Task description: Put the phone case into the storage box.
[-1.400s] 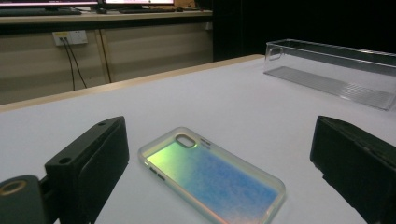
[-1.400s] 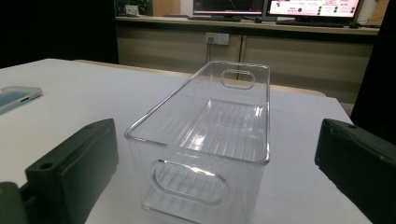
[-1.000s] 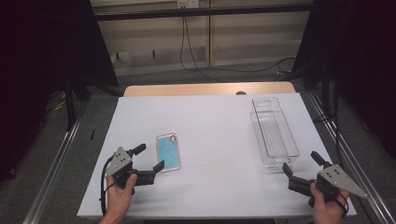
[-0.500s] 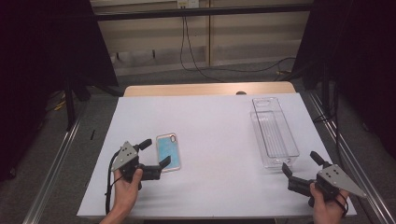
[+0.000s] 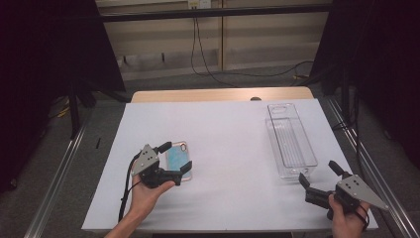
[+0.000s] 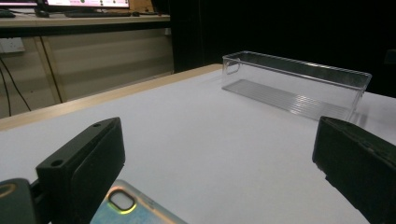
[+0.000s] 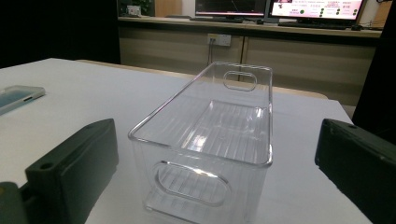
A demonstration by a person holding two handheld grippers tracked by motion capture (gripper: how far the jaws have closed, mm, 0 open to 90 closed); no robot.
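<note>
Lying flat on the white table (image 5: pixel 233 144), left of centre, the phone (image 5: pixel 177 159) sits between the spread jaws of the left gripper (image 5: pixel 174 157), which straddles it without clamping. The clear bin (image 5: pixel 289 141) stands well apart at the table's right side; nothing is in it. The right gripper (image 5: pixel 318 179) hovers just short of the bin's near end wall, jaws wide apart, holding nothing. Compared with a second ago, the left gripper has advanced over the phone; the right gripper, bin and phone have not shifted.
</note>
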